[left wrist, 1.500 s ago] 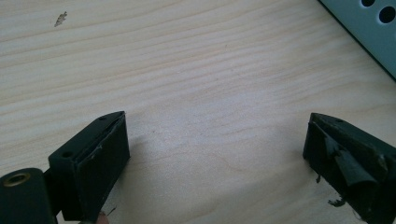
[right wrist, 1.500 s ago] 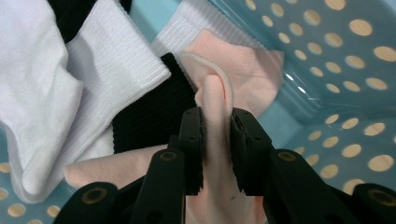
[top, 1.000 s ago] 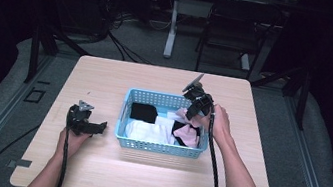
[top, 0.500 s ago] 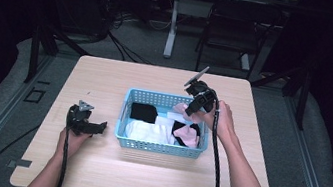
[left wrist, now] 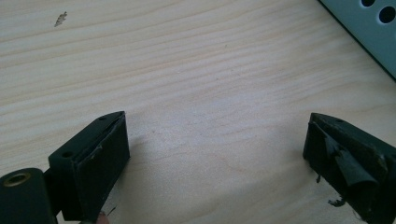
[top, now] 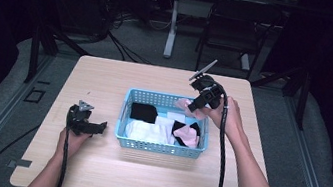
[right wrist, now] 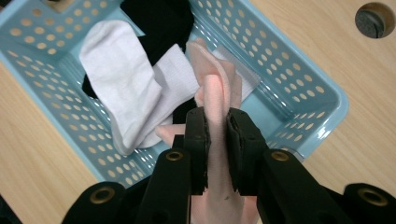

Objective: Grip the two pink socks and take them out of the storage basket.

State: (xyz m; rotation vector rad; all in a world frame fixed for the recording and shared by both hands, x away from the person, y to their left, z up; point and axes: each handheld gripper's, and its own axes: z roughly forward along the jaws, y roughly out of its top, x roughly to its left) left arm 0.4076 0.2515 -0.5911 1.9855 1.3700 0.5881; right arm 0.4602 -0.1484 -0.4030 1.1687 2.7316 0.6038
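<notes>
One pink sock point(right wrist: 215, 93) hangs lengthwise between right gripper point(right wrist: 218, 135) jaws.

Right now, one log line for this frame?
right gripper: shut on pink sock | above blue basket | left gripper: open, on table

The basket point(top: 161, 146) sat mid-counter point(top: 116, 80), socks point(top: 146, 131) in it. The left gripper point(top: 98, 127) lay to its left; the right gripper point(top: 191, 106) hung above its right rear corner.

A light wooden table point(top: 105, 84) stands on grey floor point(top: 2, 93). Behind it are a dark chair point(top: 230, 28) and tangled cables point(top: 130, 22). A round hole point(right wrist: 371, 19) pierces the tabletop.
</notes>
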